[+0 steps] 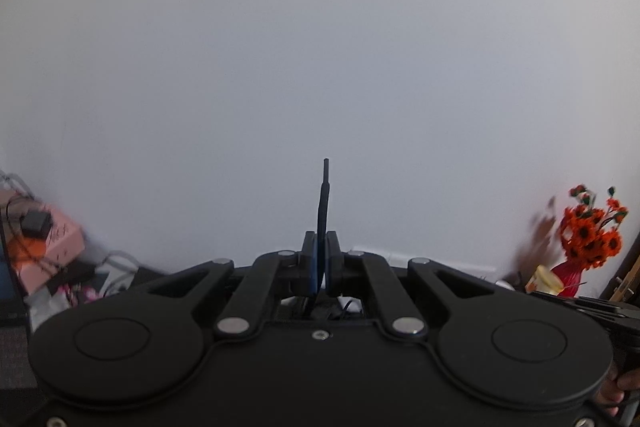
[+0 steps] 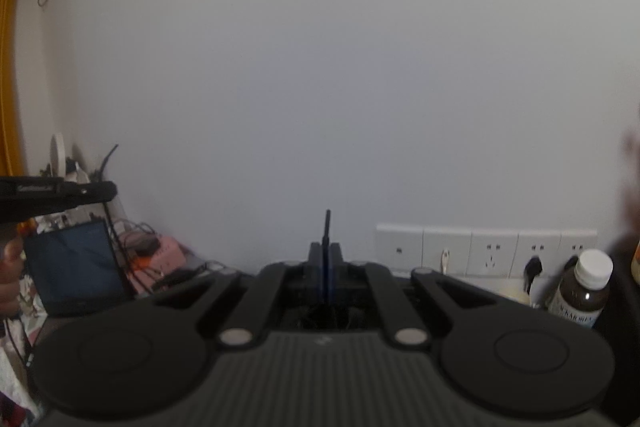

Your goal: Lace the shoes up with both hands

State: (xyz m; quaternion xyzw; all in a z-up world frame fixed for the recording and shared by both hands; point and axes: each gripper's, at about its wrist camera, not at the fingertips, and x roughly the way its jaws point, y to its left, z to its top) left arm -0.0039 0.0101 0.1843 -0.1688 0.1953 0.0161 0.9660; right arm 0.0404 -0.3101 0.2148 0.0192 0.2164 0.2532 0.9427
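Here both grippers are pinching a lace end apiece: the left gripper (image 1: pixel 320 247) is clamping a black lace tip (image 1: pixel 323 195) that is sticking up stiffly past its closed fingers, and the right gripper (image 2: pixel 325 259) is holding its own lace tip (image 2: pixel 327 227) likewise. No shoe is showing in either view. The lace is probably handling light and limp, so gripping near the hard aglet looks best
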